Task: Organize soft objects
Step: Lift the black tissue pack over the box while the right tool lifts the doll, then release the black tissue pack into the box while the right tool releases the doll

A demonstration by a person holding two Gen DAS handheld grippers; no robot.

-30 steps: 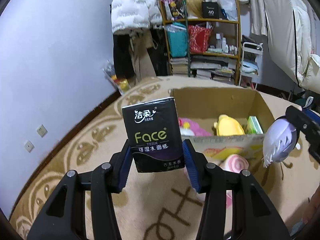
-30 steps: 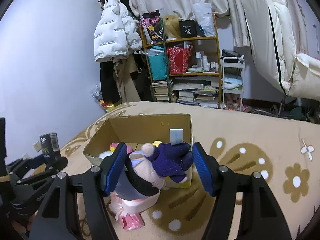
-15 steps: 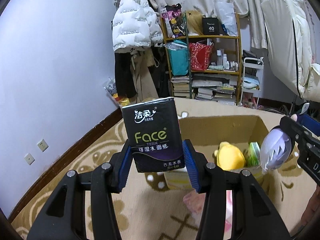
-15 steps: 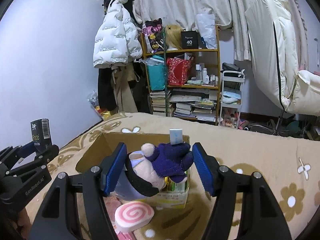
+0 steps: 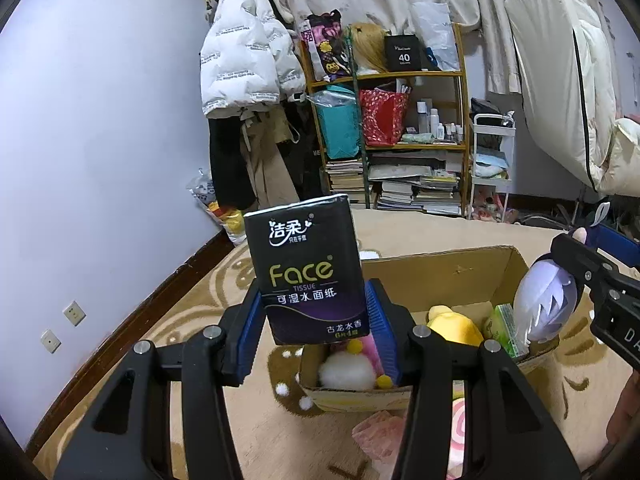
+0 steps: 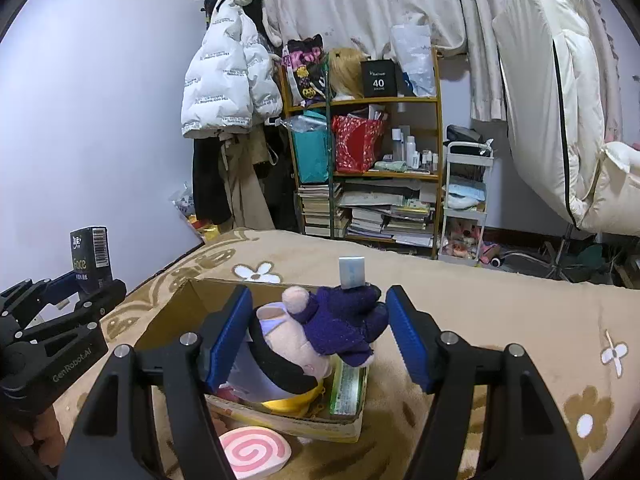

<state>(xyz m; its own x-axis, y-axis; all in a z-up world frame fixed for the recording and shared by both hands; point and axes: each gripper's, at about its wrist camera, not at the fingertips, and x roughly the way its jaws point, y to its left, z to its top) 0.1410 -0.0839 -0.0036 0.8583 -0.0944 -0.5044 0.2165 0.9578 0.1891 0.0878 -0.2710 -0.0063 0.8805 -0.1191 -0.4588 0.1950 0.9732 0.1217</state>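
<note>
Tissue pack (image 5: 310,268), black with "Face" lettering, stands upright between the blue pads of the left gripper (image 5: 316,332), which is clamped on its lower part; its long axis runs vertically, in line with the pads. Beyond and below the pack lies the open cardboard box (image 5: 440,276), its near left corner directly under the pack's bottom edge in the left wrist view. So the pack's way in is forward and down, over the near wall.

In the right wrist view the right gripper (image 6: 318,330) carries a plush doll (image 6: 316,332) with a purple outfit and pale face, lying roughly crosswise between the pads. The left pad presses the doll's head; the right pad looks slightly apart from the purple body, so how firmly the doll is held I cannot tell for certain. The doll hangs above the box's opening, nearer its right side, over a yellow plush (image 6: 292,402) and a green packet (image 6: 346,388) already inside.

Judging from both views, the right hand is nearer to a release: its load is already over the opening, while the left has only reached the corner. A pink swirl cushion (image 6: 256,450) lies on the patterned blanket (image 6: 500,320) just outside the box's near wall.
</note>
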